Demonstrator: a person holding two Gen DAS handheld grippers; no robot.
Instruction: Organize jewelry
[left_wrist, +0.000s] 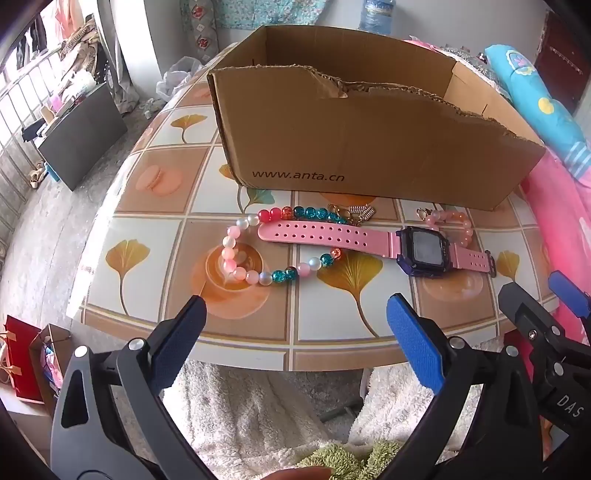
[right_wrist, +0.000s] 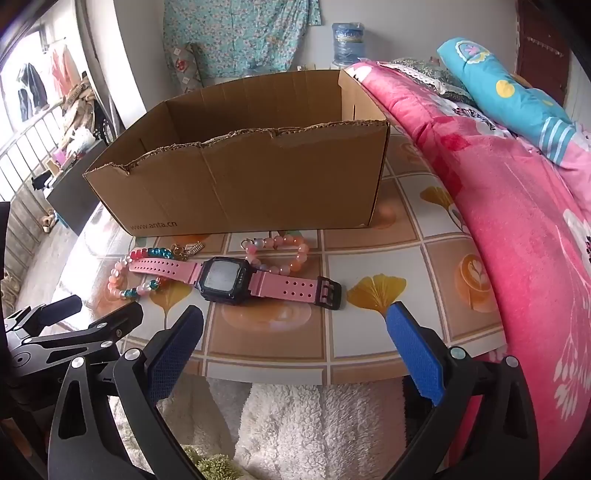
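A pink-strapped watch (left_wrist: 354, 240) (right_wrist: 236, 278) with a dark square face lies flat on the tiled table, in front of an open cardboard box (left_wrist: 351, 147) (right_wrist: 240, 184). Partly under its strap lies a multicoloured bead bracelet (left_wrist: 243, 254) (right_wrist: 125, 280) with a gold clasp. A second, pink bead bracelet (left_wrist: 456, 221) (right_wrist: 284, 254) rests behind the watch face. My left gripper (left_wrist: 297, 314) hovers open over the near table edge, nothing between its blue pads. My right gripper (right_wrist: 295, 325) is likewise open and empty, just right of the left one.
The table (left_wrist: 332, 314) (right_wrist: 369, 258) is small with a patterned cloth; its near edge drops to a white fluffy rug (right_wrist: 314, 424). A bed with a pink blanket (right_wrist: 517, 221) borders the right side. A water jug (right_wrist: 347, 44) and clutter stand behind.
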